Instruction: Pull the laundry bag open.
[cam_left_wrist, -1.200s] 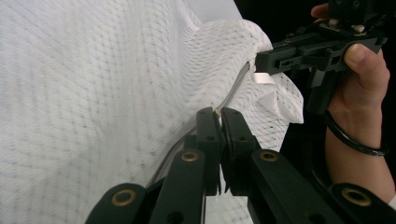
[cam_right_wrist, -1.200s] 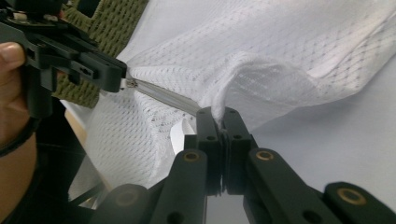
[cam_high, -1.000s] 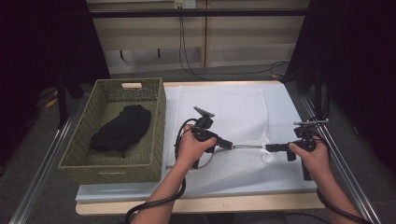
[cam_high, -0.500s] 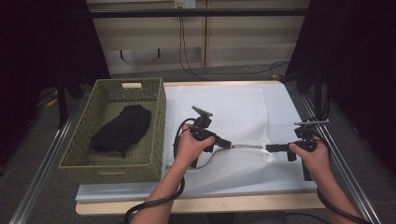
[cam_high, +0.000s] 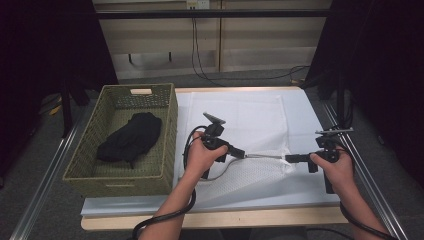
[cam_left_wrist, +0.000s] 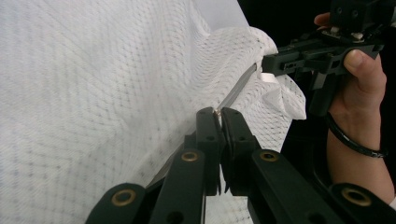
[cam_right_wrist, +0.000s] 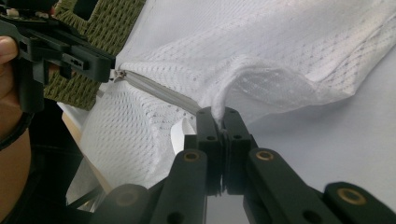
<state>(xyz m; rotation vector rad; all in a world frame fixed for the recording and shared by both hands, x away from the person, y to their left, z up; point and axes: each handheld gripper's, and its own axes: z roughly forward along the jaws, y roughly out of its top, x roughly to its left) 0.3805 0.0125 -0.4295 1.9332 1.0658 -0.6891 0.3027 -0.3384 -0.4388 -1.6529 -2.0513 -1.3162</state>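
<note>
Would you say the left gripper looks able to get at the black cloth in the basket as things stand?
Probably not yet: the left gripper is shut on the mesh bag's zipper, though the basket stands open-topped with the black cloth uncovered.

The woven basket (cam_high: 125, 165) blocks the counter's (cam_high: 300, 212) left edge. The raised mesh bag (cam_high: 255, 172) bars the near middle; the far half lies open for passage.

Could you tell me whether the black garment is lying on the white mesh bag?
No, the black garment lies inside the woven basket, left of the white mesh bag.
</note>
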